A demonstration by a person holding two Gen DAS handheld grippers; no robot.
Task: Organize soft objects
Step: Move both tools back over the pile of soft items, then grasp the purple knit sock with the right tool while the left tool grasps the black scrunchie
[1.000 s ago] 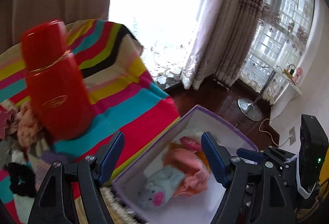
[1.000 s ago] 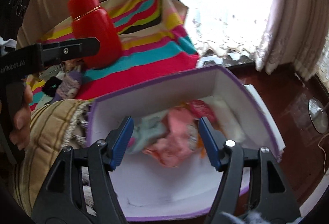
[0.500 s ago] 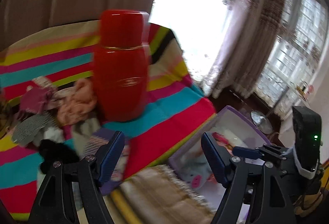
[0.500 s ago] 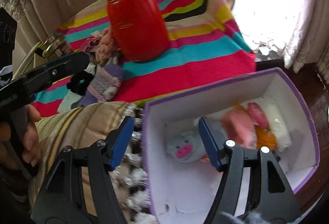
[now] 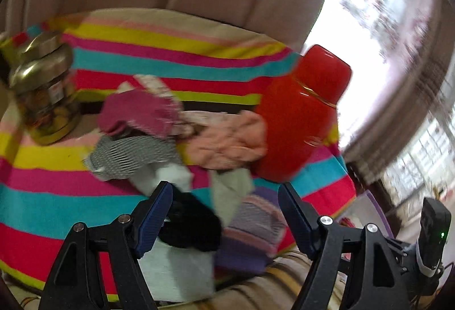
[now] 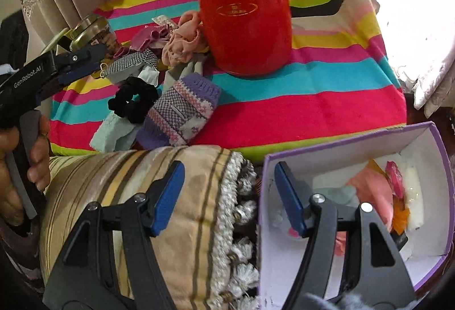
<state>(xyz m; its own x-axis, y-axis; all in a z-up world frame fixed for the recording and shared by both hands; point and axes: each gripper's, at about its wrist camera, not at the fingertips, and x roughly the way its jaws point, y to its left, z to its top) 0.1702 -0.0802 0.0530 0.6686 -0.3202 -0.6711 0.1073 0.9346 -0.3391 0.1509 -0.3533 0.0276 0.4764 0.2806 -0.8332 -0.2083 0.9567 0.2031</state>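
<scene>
We are sorting soft things: several are already lying in the purple box [image 6: 352,139] under our spread, empty right gripper [image 6: 227,196], while a pile of socks [image 5: 182,133] is waiting just ahead of our spread, empty left gripper [image 5: 224,213] on the striped cloth [image 5: 142,59], beside 1 red flask [image 5: 298,116], curtains behind.

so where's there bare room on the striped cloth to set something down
The widest bare patch is the striped cloth right of the red flask, reaching to the purple box. Another bare strip runs behind the pile toward the curtain. It is crowded left of the flask: pink cloth, black scrunchie, purple knit sock and the jar.
</scene>
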